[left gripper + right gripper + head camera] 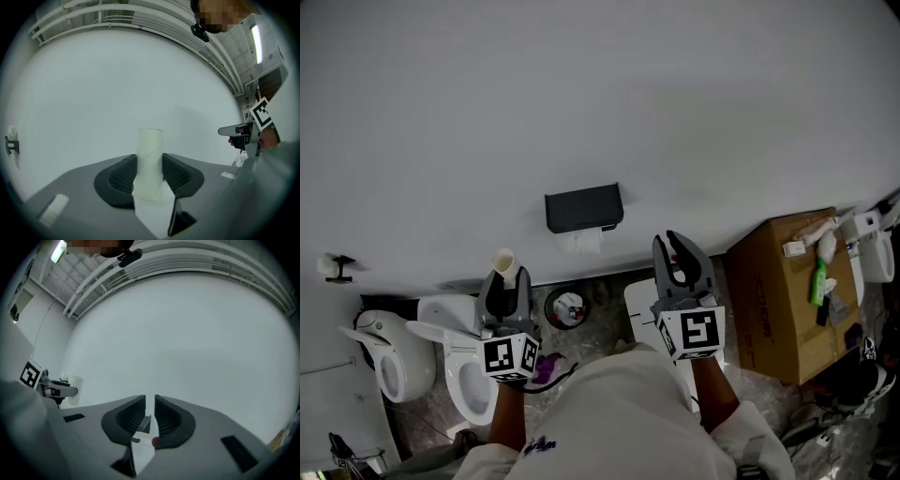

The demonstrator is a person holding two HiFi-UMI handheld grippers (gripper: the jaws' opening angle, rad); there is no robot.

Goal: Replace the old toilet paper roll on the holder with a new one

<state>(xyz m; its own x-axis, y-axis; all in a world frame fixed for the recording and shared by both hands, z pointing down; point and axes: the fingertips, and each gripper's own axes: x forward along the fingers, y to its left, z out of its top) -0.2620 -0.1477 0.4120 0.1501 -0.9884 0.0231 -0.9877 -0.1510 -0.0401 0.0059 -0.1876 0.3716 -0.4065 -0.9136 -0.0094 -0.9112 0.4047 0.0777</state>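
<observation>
Both forearms reach forward from my body, and I hold the grippers level, aimed at the white wall (pixel 600 94).

Left gripper (pixel 504 278): jaws part open and clamped on a cardboard tube (pixel 150 157), which stands upright between the pads.

Right gripper (pixel 680 258): jaws closing, a narrow gap left, nothing between them.

The black holder (pixel 583 207) is on the wall between the two grippers, well apart from both. White paper (pixel 581 242) hangs at its lower edge.

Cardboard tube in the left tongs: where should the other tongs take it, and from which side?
Probably the bare upper end of the cardboard tube, from above: it stands upright, lower part clamped in the left tongs. The empty right tongs are closing.
</observation>
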